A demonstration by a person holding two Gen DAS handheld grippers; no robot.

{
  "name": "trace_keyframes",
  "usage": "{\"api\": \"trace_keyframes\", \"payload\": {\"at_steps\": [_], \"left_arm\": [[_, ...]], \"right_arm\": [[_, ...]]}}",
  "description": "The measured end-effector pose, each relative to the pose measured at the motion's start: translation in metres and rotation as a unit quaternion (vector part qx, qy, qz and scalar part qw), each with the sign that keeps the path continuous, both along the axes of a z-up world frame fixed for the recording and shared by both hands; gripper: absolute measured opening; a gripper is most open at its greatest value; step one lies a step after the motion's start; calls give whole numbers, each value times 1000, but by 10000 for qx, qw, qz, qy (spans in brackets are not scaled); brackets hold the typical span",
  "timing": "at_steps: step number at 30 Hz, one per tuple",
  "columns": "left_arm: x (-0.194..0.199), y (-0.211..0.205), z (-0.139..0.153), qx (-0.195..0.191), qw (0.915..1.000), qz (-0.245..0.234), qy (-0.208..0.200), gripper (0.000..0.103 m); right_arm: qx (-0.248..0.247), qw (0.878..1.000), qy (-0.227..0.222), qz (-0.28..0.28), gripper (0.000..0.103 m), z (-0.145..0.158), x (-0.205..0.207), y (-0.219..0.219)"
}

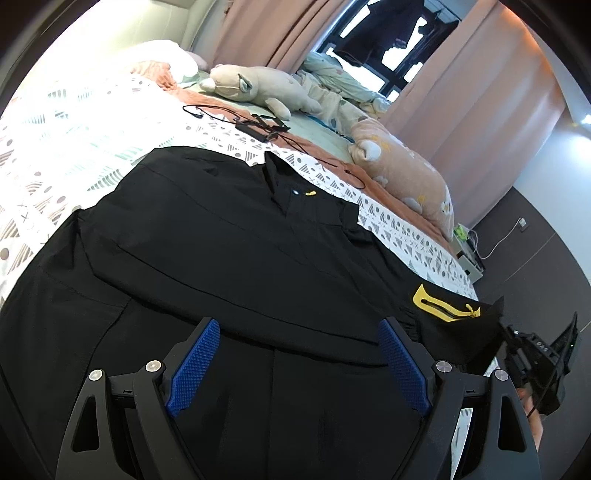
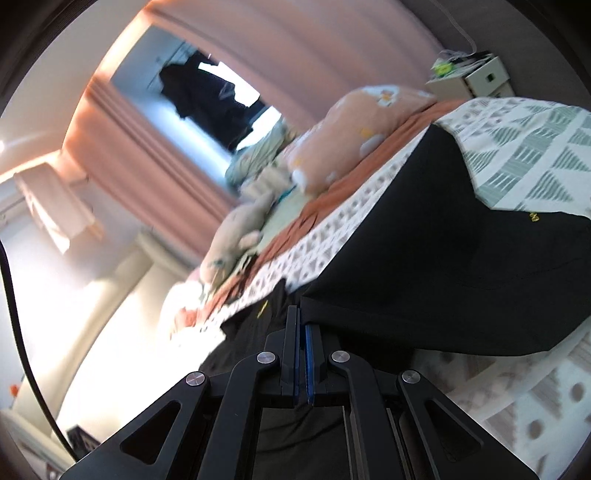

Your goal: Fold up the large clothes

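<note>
Bed (image 1: 74,122): plush toys (image 1: 258,86) beyond black garment (image 1: 221,251); left jaws apart, right jaws pinch garment.

plush toy (image 1: 258,86), peach pillow (image 1: 410,173), pink curtains (image 1: 266,33)

Left gripper (image 1: 297,334) jaws wide apart; right gripper (image 2: 302,317) jaws clamped together.
</note>
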State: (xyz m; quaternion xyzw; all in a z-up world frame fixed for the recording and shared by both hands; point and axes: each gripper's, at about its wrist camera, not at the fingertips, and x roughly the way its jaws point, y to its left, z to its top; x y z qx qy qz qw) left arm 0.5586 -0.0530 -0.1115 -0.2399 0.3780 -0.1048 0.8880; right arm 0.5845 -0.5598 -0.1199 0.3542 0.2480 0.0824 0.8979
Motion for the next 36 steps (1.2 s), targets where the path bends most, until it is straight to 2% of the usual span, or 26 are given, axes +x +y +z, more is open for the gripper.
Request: {"api": "trace_keyframes", "payload": {"at_steps": [8,15,19,20,21,22,23,24,27,29,34,36], "left_arm": [[-1,1,2,-33,10000,-24,-21,88],[-1,4,2,-86,10000,15,-9,88],[0,4,2,-102,9999,21,-1,88],[0,4,2,-101,9999,19,0,88],[-1,4,2,-103,9999,13,-2,88],[0,4,2,-107,9999,17,-6,88],[-1,4,2,-112,9999,14,-12,88],[-1,4,2,-117,9999,11,-20,88],[-2,4,2,-130,9999,11,-39,88],[-2,6,2,-162,9999,33,-46,88],[-4,14,4,-280,9995,149,-53,88],[-5,18,5,-290,9993,217,-65,88]], "right_arm": [[-358,9928,334,1092,4,-14,28,76],[-973,9689,1035,2027,4,-40,49,145],[-1655,9535,1381,2105,7,-42,53,170],[-1695,9506,1447,2162,12,-42,55,172],[-1668,9478,1531,2243,30,-42,55,171],[-1617,9465,1612,2282,42,-42,52,169],[-1618,9467,1642,2249,64,-41,48,168],[-1657,9477,1621,2193,74,-38,42,167],[-1634,9498,1579,2152,74,-28,28,156],[-1487,9566,1548,1971,74,-21,16,139],[-1217,9759,1450,1084,75,-5,4,92],[-1160,9789,1498,765,81,-6,7,84]]}}
